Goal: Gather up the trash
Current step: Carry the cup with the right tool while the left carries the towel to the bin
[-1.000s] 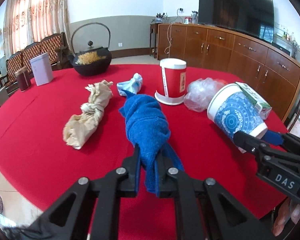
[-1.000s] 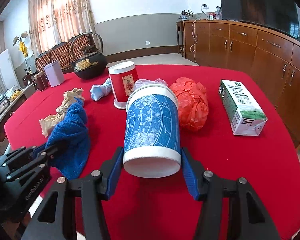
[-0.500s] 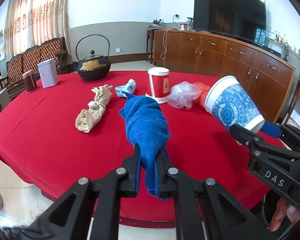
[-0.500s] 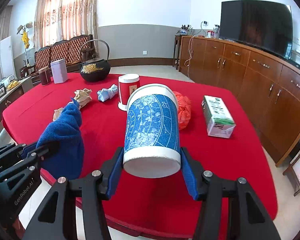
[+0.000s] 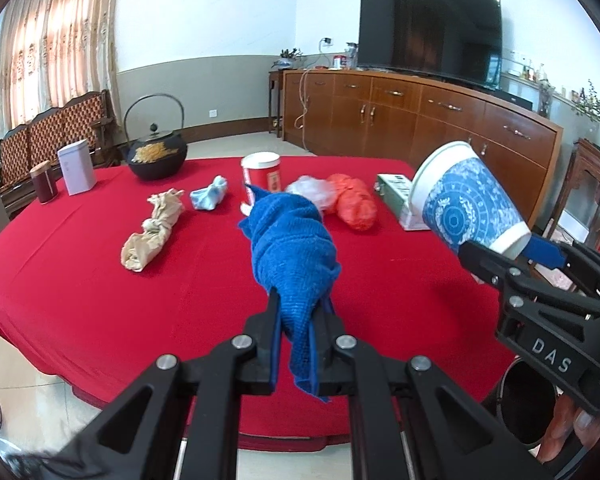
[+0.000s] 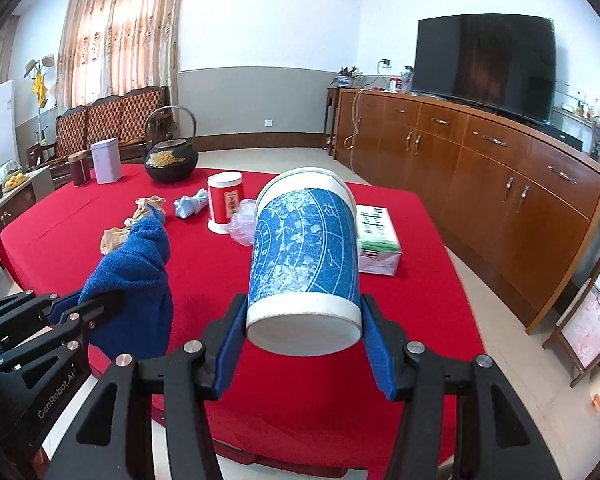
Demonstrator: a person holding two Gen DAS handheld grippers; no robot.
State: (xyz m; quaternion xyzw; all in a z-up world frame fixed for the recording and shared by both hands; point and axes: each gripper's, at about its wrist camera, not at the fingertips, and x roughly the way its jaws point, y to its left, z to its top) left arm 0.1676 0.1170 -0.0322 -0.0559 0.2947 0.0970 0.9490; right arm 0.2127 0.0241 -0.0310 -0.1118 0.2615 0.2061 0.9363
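Pulled back from table (image 5: 80,272), past its near edge: left gripper (image 5: 296,320) pinching blue cloth (image 5: 292,248), right gripper (image 6: 302,330) clamping blue cup (image 6: 304,248), both aloft. Stamped "DAS", "GenRobot.AI".

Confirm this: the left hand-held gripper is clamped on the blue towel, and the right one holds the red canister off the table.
Not quite. The right hand-held gripper holds the blue-patterned paper cup, as the right wrist view shows; the red canister stands on the red table. The left hand-held gripper is indeed clamped on the blue towel.
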